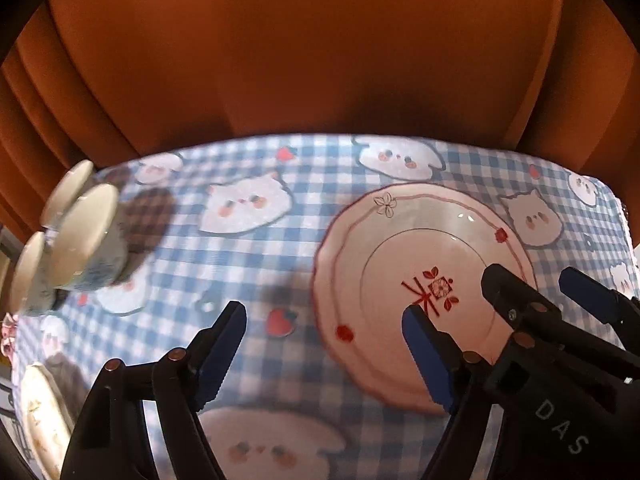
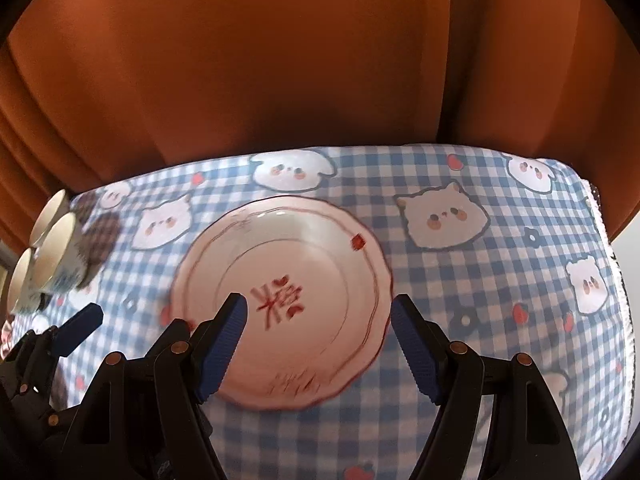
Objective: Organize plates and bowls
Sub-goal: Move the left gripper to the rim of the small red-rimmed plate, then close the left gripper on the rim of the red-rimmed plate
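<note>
A round white ceramic plate with a scalloped red-lined rim and a red character at its centre [image 2: 280, 300] lay flat on the surface, which was covered by a blue-and-white checked cloth printed with cartoon animal faces [image 2: 480, 300]. The right hand-held gripper [image 2: 318, 344] hovered over the near part of the plate with its blue-padded fingers spread wide, one over the plate's middle and the other just past its right edge, gripping nothing. The left hand-held gripper [image 1: 324, 354] was likewise wide open and empty, its right finger over the plate's centre [image 1: 420, 280] and its left finger over bare cloth. Toward the far left edge, a cluster of small cream-coloured bowls [image 1: 80, 232] sat tilted and blurred. An orange curtain [image 1: 300, 60] hung behind the surface.
</note>
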A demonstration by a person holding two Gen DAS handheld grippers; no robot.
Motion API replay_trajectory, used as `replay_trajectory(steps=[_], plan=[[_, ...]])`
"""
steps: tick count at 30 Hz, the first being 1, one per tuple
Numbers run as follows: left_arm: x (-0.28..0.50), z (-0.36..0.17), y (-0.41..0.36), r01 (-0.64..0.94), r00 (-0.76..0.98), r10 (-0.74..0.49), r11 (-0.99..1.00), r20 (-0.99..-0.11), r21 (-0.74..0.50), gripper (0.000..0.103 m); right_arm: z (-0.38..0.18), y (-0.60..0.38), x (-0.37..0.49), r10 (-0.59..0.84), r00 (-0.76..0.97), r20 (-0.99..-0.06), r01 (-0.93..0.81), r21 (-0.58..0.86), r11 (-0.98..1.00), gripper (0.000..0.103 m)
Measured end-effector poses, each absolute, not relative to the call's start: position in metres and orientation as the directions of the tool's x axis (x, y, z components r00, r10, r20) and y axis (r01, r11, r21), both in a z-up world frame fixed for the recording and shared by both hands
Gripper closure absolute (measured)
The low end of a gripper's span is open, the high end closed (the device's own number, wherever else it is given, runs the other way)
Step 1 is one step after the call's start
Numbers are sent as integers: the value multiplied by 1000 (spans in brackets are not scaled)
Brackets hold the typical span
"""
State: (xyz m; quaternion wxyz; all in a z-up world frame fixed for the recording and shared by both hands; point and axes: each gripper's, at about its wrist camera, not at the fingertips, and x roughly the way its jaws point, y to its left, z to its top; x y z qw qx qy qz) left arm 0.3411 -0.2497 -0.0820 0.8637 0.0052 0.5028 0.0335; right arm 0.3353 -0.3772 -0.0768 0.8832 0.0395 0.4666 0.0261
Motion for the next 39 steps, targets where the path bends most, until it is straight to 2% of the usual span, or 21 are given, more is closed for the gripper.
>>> replay_trajectory(steps=[1,6,10,13,15,19,39], plan=[[345,-86,-250,-55,488,60,998,-871,38,28,-80,-379,340,78,560,-825,-2,92,996,26],[365,-111,-252,-69,446,47,997,-894,19,29,-102,-385,367,63,531,-845,9,80,997,26],[369,-119,-256,-59,440,53,998,-896,30,35,-114,-389,376,75,516,-853,4,89,996,26],[370,-122,-259,-50,495,61,998,-866,41,37,-121,-390,380,89,499,-862,1,104,995,35],[369,-121,-261,-35,494,43,999,-868,30,43,-122,-390,381,91,497,-863,3,106,994,37],[366,-122,-263,-23,500,44,999,-865,37,43,-122,-391,379,85,490,-868,10,103,995,41],[285,-124,-236,13,420,31,999,-907,40,43,-119,-370,291,97,405,-909,39,122,992,41]])
